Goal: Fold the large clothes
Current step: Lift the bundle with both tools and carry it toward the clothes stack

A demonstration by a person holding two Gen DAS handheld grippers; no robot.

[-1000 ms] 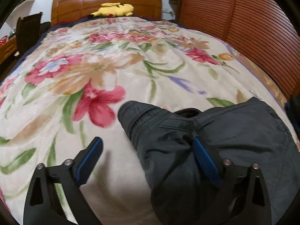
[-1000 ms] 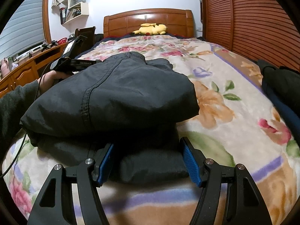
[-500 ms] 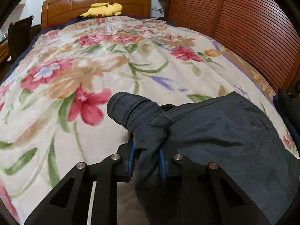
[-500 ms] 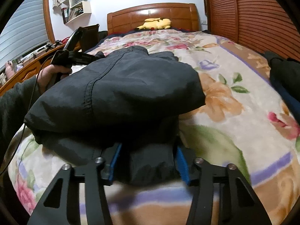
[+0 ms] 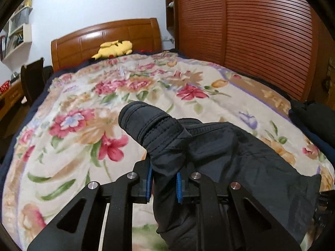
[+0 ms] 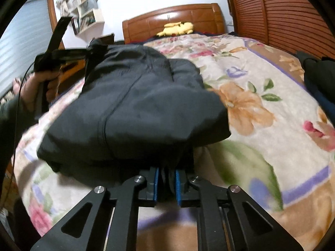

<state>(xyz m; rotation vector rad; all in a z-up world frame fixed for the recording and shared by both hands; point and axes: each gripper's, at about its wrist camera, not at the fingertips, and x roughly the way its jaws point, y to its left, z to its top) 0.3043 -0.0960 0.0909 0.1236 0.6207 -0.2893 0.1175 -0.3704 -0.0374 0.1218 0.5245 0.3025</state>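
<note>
Dark garment [image 5: 230, 146], folded into a thick bundle, spread over the lower centre and lower right of the left wrist view. Lies on a floral blanket [image 5: 83, 125] covering the bed. Fills the middle of the right wrist view [image 6: 136, 104] too, with a long seam running down its top layer.

Left gripper [image 5: 162, 179] at bottom centre of its own view: jaws closing, blue pads [image 5: 149, 179] clamped on a fold of the dark cloth. Above the pads, a stitched, rounded end of the garment [image 5: 146, 123] sticking up and leaning towards the upper left. Same gripper [image 6: 90, 51] in the upper left of the right wrist view, gripped by a hand [image 6: 39, 85] with a cable trailing down, holding the far left corner of the bundle raised off the blanket.

Right gripper [image 6: 166, 185] at bottom centre of its view: jaws closing, a narrow pleat of the lower layer squeezed between the blue pads, near edge of the bundle just above.

Wooden headboard [image 5: 104, 35] at upper centre, yellow plush toy [image 5: 114, 49] lying against it. Louvred wooden doors [image 5: 261, 31] along the upper right. Another dark heap [image 5: 309, 117] at the right edge of the bed, apart from the bundle.
</note>
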